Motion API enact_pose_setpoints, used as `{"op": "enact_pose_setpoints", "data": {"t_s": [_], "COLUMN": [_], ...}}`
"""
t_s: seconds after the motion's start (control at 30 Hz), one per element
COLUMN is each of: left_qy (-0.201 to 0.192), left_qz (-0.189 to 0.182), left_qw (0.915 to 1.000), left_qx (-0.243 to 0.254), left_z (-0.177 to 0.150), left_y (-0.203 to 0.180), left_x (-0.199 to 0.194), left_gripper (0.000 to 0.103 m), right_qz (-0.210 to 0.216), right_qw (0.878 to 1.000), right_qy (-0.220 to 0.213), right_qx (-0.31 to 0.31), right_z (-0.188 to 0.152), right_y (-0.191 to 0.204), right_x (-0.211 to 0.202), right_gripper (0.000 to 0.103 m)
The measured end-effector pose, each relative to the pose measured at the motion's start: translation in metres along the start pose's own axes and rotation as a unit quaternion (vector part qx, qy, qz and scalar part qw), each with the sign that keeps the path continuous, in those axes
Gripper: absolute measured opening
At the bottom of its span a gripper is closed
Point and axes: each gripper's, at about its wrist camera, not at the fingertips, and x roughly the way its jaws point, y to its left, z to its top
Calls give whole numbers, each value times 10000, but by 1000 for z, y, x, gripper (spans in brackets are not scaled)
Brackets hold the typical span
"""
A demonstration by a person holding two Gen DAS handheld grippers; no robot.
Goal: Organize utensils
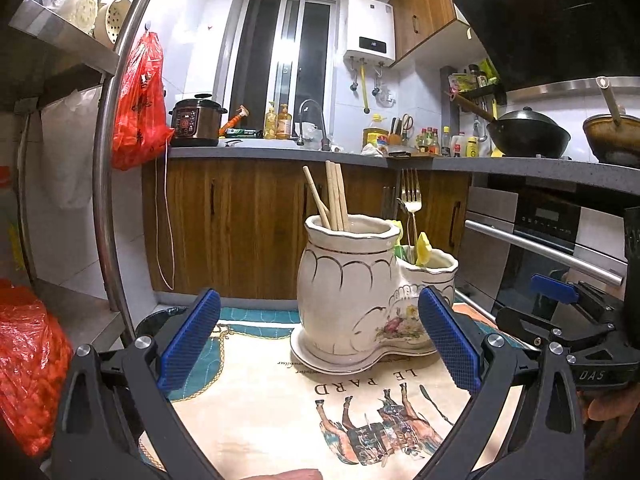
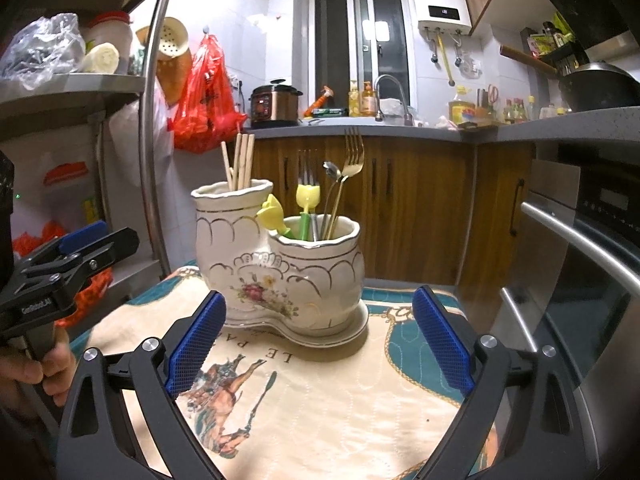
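Utensils [image 2: 328, 200] stood in ceramic holder [image 2: 280, 272]; both hand-held grippers [image 1: 320, 344] [image 2: 320, 340] hung released; a careless nudge could topple it.

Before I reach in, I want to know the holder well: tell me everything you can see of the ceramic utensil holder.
The ceramic utensil holder is glossy white with gold scalloped lines and a painted flower spray. It has two joined pots on one shared saucer: a taller one holding wooden chopsticks, a shorter one holding forks, a spoon and yellow flower-topped picks. It stands upright on the printed cloth. Neither gripper touches it.
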Motion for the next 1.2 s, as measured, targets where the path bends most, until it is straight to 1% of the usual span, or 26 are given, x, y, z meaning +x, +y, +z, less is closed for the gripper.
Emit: {"op": "enact_pose_setpoints", "data": {"t_s": [1.2], "left_qy": [20], "left_qz": [-48], "left_qw": [10000], "left_qx": [12], "left_z": [-1], "left_y": [-1], "left_x": [2], "left_gripper": [98], "right_qz": [-29], "right_qw": [10000], "right_qy": [25], "right_qx": [67], "right_z": [0], "right_y": [1], "right_x": [1], "right_gripper": [95]}}
